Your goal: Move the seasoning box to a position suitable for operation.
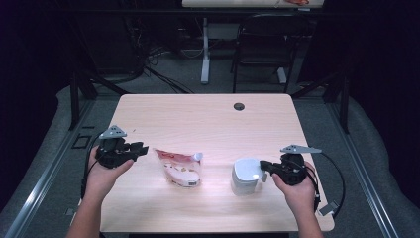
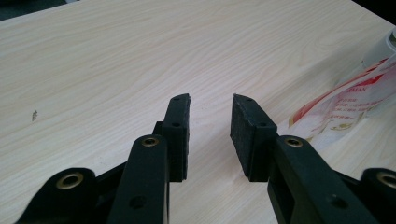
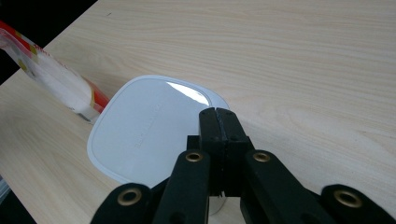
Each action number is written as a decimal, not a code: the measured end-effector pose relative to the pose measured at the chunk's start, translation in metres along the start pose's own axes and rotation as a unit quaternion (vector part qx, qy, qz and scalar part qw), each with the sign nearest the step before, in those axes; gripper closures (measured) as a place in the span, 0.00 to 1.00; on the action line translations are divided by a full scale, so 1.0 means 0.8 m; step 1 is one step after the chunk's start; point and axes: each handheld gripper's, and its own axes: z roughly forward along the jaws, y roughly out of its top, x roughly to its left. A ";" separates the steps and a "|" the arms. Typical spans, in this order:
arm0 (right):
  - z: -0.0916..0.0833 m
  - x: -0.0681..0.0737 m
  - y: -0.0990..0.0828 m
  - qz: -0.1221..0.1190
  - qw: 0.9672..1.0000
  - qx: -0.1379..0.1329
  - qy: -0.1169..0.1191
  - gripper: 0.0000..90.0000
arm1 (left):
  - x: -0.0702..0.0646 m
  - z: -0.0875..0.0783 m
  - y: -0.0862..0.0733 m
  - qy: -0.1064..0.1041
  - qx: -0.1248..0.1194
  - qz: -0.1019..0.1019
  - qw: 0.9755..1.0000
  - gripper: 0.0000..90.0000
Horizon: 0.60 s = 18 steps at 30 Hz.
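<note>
Resting on a pale wooden table [image 1: 208,119], two things sit between a person's hands: a clear pouch [image 1: 178,167] with red print, and a white box [image 1: 246,176] with a rounded lid. The pouch lies left of the table's middle, the box to its right, the two a little apart.

The left gripper [image 1: 140,149] hangs at the table's left side, pointing toward the pouch without touching it. In the left gripper view its jaws stand partly open, with bare wood between the pads [image 2: 180,126] and the pouch [image 2: 355,98] off to the right.

The right gripper [image 1: 264,166] sits at the box's right edge. In the right gripper view its jaws are pressed together, pad against pad, with nothing between them, and their tips [image 3: 219,116] lie over the near edge of the lid [image 3: 144,130]. Whether they touch the lid cannot be told. The pouch [image 3: 51,84] shows beyond the box.
</note>
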 end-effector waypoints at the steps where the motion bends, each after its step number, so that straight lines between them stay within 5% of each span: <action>1: 0.000 -0.002 -0.001 0.004 1.000 -0.001 0.003 1.00 | 0.000 0.000 0.000 0.000 0.000 0.000 1.000 0.75; 18: -0.002 -0.016 -0.007 0.038 0.999 -0.012 0.030 1.00 | 0.001 0.000 -0.001 0.002 0.002 -0.004 1.000 0.75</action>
